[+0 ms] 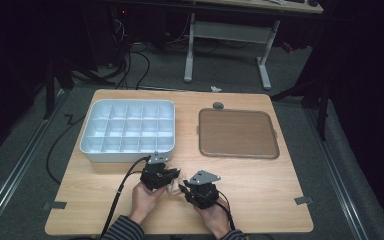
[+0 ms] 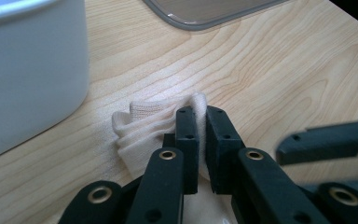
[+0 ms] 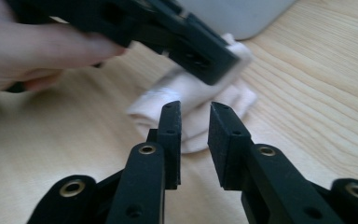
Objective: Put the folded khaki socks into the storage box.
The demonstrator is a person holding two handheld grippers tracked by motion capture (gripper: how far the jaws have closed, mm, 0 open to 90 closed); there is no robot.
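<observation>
Judging progress, we find the left gripper point(image 2: 197, 122) pinching the cloth point(image 2: 142, 128), the right gripper point(image 3: 194, 122) slightly spread beside it, and the white tray point(image 1: 127, 152) unfilled.

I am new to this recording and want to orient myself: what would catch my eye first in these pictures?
First, the small cream ribbed cloth at the near middle of the wooden table, pinched by the left gripper, with the right gripper just beside it, jaws slightly apart. Behind sit a white plastic compartment tray on the left and a flat brown lid on the right.
</observation>
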